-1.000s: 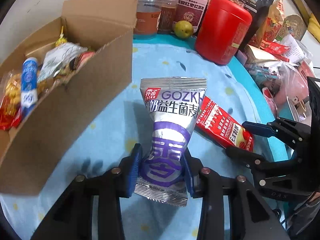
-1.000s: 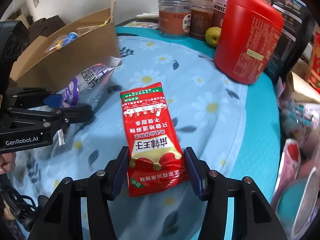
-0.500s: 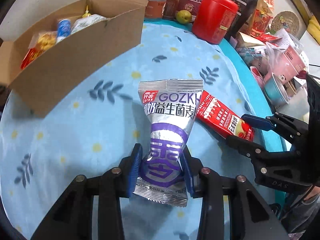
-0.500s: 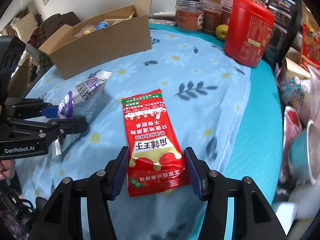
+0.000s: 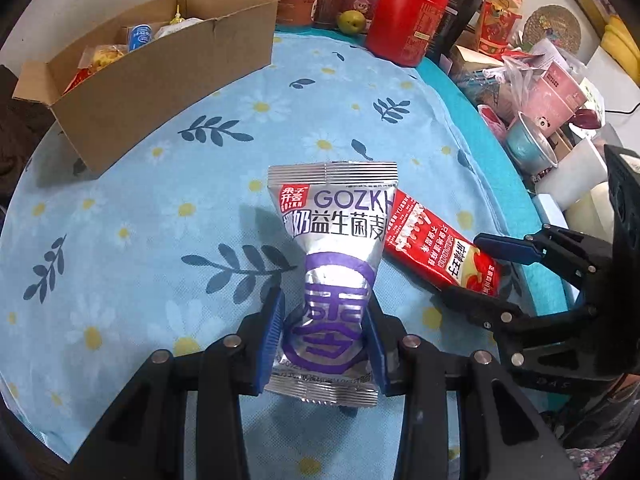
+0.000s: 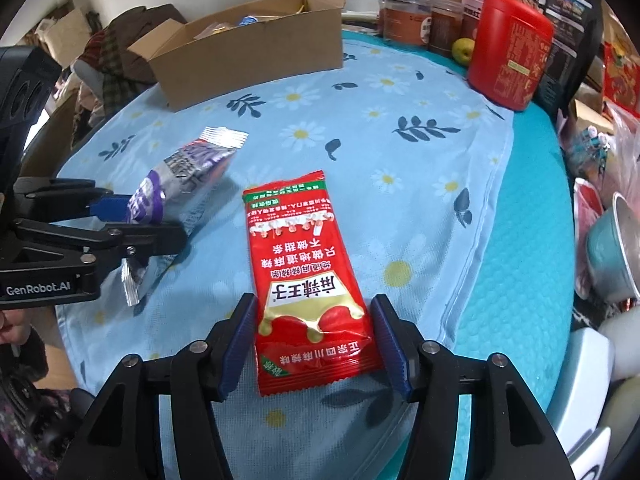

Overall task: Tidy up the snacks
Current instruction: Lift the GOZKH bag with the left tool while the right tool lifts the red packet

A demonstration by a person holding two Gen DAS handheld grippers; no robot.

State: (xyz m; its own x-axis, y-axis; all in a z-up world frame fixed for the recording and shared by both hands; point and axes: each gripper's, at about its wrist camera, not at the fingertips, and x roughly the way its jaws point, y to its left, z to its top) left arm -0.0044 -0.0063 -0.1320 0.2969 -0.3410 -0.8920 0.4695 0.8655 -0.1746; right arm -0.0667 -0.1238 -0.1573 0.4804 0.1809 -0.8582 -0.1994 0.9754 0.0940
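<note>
Box far L | red tin back | cups R edge

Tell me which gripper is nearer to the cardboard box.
Left. The left gripper, shut on the silver packet, is on the cardboard box side; the right gripper is farther away.

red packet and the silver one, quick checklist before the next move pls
1. Left gripper clamped on the silver packet: ok, pads pinch its lower half.
2. Right gripper gripping the red packet: not ok; its jaws have just been opening, and the packet sits between the pads with a gap on each side.
3. Red packet resting flat on the blue cloth: cannot tell.
4. Cardboard box open on top: ok.
5. Room left in the box: cannot tell; snacks already lie inside.
6. Cloth between packets and box free of obstacles: ok.
</note>
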